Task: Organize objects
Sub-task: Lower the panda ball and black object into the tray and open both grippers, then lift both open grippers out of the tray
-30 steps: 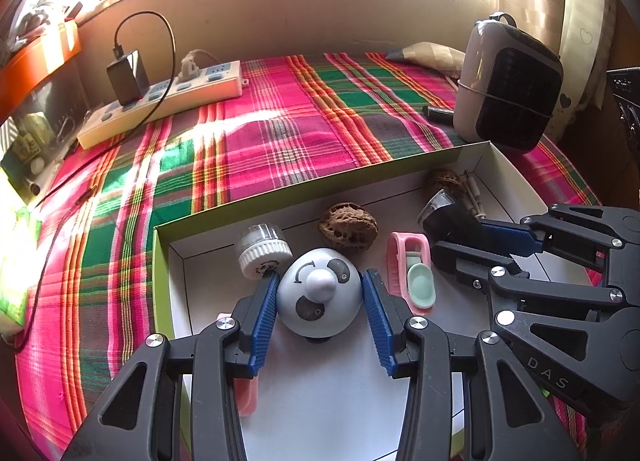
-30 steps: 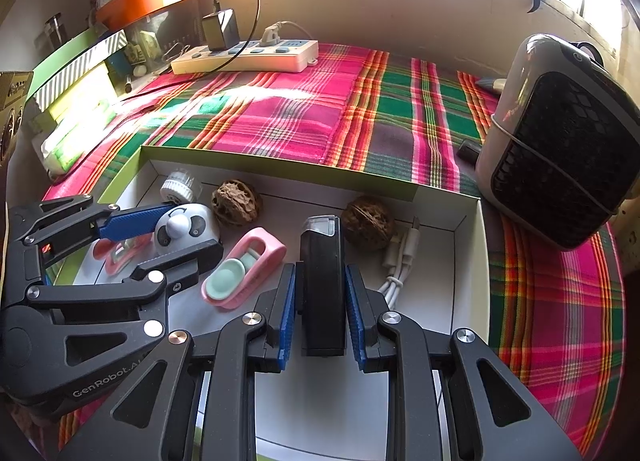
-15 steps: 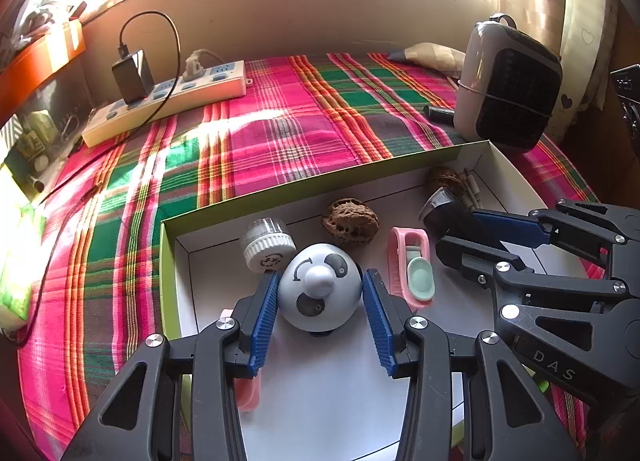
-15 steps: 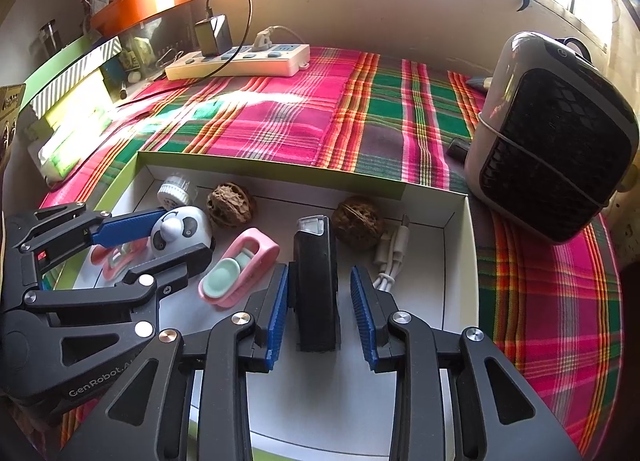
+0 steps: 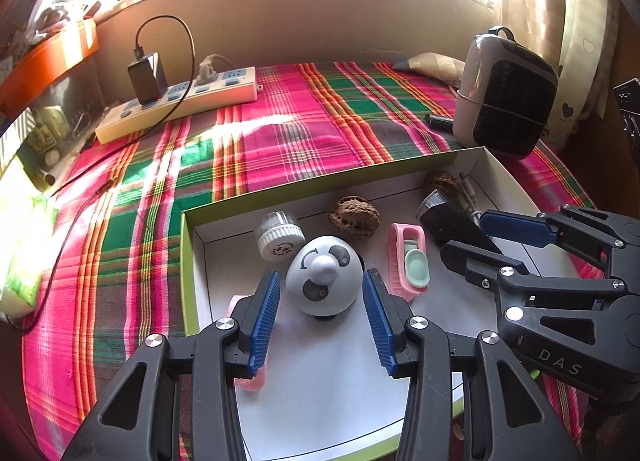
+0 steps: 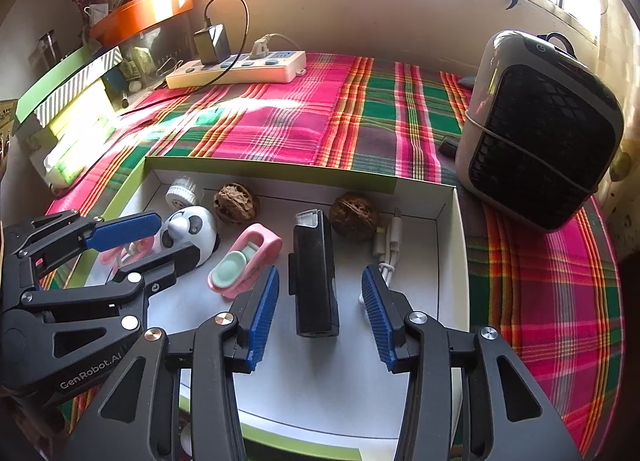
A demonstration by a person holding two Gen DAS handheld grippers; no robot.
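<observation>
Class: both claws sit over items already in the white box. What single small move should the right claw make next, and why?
Probably lift the right claw straight back. Its jaws have just been opening, and the black device lies flat in the box between them, clear of both pads, so it looks released.

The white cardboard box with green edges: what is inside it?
Inside the box: a panda-faced dome, two walnuts, a white ribbed cap, a pink-and-mint clip, a black rectangular device, a white cable. Another pink item is mostly covered.
</observation>
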